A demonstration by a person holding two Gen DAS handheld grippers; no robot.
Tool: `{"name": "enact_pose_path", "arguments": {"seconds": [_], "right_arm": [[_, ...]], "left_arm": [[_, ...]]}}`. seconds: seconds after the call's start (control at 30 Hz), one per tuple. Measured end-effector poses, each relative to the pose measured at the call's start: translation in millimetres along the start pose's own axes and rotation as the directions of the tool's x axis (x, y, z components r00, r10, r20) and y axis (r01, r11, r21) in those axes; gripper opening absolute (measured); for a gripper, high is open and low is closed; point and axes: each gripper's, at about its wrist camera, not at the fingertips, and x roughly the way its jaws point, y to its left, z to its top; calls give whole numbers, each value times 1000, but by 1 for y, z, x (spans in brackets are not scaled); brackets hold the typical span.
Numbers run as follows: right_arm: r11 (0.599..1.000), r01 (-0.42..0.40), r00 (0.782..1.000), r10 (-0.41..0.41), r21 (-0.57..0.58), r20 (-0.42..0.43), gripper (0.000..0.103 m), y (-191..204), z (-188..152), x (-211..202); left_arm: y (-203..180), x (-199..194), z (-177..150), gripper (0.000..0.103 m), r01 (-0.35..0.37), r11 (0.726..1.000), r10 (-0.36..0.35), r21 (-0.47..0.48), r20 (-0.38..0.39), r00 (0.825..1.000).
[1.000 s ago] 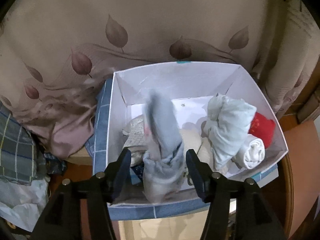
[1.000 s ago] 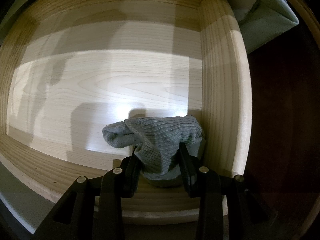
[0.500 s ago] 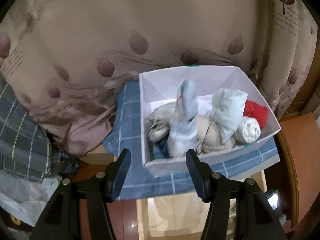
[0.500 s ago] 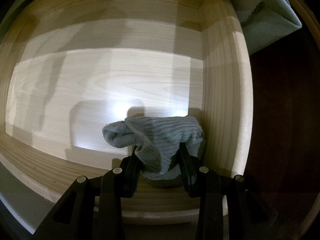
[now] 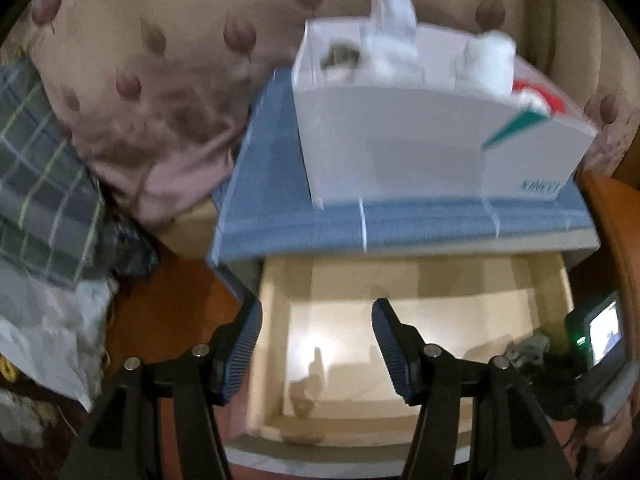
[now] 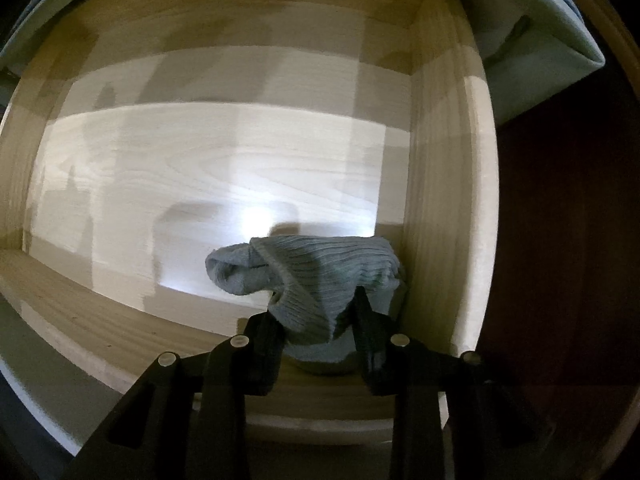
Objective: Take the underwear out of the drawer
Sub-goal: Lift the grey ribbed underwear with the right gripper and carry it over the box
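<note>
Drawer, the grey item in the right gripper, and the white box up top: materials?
Drawer: pale unfinished-looking wood, with visible grain lines and a matte sheen.
Grey item: soft ribbed knit fabric, probably cotton; fine parallel ribs, and it bunches where the right gripper has just been closing on it.
White box: looks like thin card or folded plastic sheet, smooth with crisp folded edges; blur leaves it open.

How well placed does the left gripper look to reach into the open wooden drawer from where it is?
Probably well: the left gripper is open and empty, aimed into the drawer, whose top is uncovered. The right gripper pinching the grey garment occupies only one corner.
</note>
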Motion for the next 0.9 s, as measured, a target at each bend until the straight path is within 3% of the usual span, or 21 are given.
{"name": "enact_pose_path", "arguments": {"seconds": [0.13,0.43,0.73,0.9], "right_arm": [[999,-30,999,29,14,30,26,-5,2,-8],[997,-79,992,77,23,97,25,-8,8,-45],[993,-112,970,115,-29,215,25,-3,16,-136],[991,-119,942,130,-53,308,25,-9,29,-197]], "left_arm": [[-7,23,-25,58,-45,998,44,-33,-17,999],[-30,59,-65,58,-43,997,38,-57,-76,996],[-34,60,-72,58,-33,997,29,-64,-66,997],[-28,56,-72,58,-19,997,15,-70,-49,999]]}}
